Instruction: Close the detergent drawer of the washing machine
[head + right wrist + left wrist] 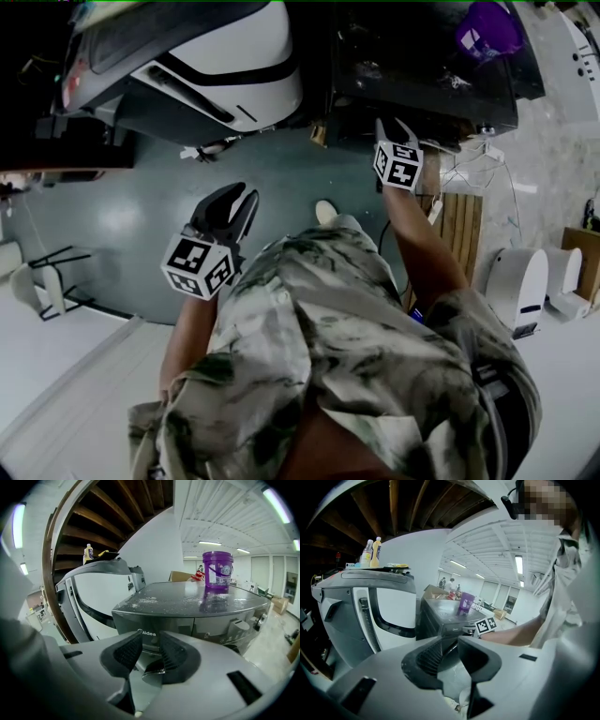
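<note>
Atop the dusty washing machine (187, 603), purple bucket (217, 570), grey-green floor (141, 225) below

The front of the washing machine (197, 620) is partly hidden behind the right hand-held gripper (150, 645); labels on the bottles (371, 552) cannot be read.

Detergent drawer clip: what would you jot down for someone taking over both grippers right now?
Grippers: the left gripper is open and empty, held over the floor, back from the washing machine. The right gripper has its fingers apart with nothing between them, just in front of the detergent drawer.
Also there: a purple bucket on the machine's top.
Done: the drawer front looks flush with the panel, apparently closed.
Left: confirm it is fully in; push again if not.
</note>
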Demonstrator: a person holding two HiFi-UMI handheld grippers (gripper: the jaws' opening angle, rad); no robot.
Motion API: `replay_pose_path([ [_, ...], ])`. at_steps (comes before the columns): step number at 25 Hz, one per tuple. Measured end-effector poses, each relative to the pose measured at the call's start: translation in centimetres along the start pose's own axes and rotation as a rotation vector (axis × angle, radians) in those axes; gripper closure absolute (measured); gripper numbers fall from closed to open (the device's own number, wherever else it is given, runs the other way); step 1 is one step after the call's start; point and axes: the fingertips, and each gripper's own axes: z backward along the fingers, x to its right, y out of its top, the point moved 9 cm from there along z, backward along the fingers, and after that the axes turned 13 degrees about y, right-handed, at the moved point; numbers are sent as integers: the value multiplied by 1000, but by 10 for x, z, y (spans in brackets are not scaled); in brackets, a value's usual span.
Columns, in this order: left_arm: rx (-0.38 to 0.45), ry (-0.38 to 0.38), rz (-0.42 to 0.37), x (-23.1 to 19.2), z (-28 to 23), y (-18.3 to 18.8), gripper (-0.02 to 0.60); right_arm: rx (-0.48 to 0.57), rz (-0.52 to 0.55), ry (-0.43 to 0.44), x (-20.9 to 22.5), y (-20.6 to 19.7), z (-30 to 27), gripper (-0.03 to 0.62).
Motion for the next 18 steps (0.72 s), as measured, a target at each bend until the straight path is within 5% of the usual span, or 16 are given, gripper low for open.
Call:
replay_pose_path([
  [18, -2, -148, -80, 6, 68, -42, 471, -74, 123, 208, -129, -45, 172, 557],
])
